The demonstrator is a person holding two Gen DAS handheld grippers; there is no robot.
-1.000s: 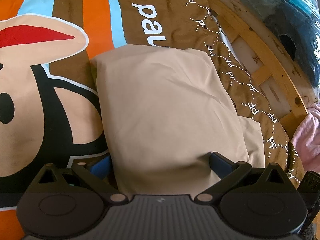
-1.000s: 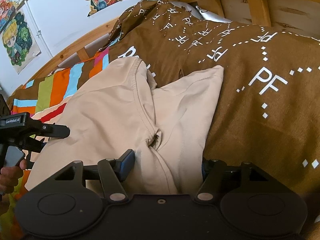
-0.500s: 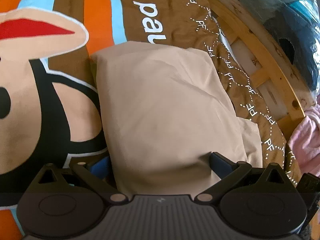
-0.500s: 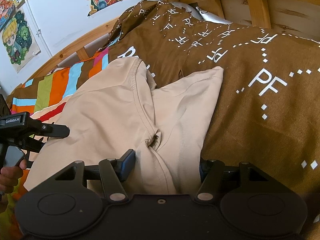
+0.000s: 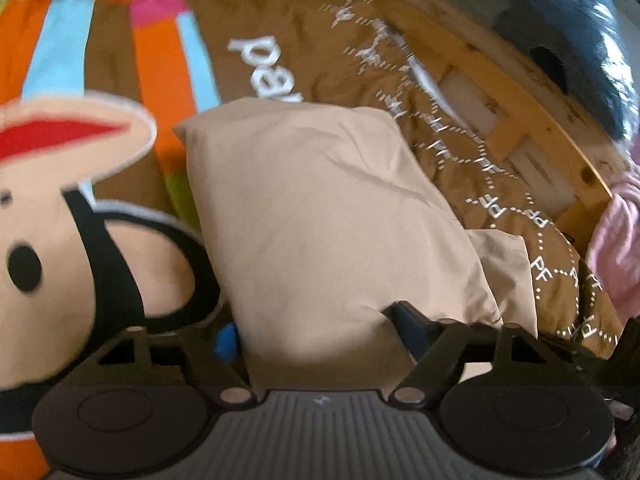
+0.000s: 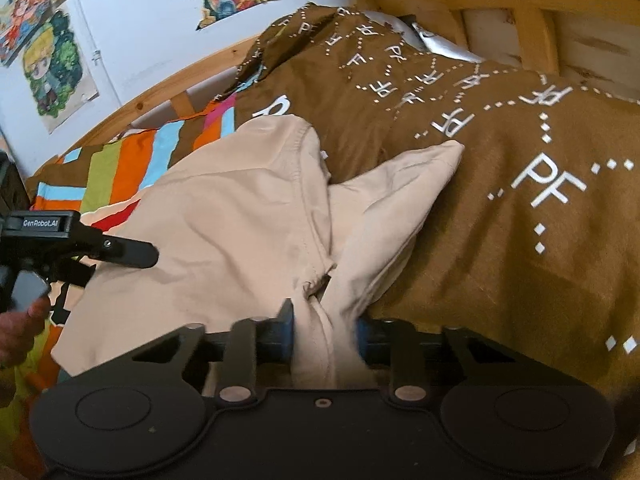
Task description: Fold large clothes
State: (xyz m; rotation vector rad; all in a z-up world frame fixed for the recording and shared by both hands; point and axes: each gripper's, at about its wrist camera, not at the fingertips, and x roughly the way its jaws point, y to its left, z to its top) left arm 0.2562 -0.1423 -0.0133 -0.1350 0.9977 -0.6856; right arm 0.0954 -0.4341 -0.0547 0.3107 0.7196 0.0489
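Since a second ago our right tool has narrowed onto the beige garment; left tool straddles it, apart. It lies partly folded on the bed, a flap at 3 o'clock unfolded.

One beige garment is seen on one brown cartoon-print bedspread. Two handheld grippers are counted, the left gripper and the right gripper. Three drawings are pinned to the wall. One pink cloth is seen.
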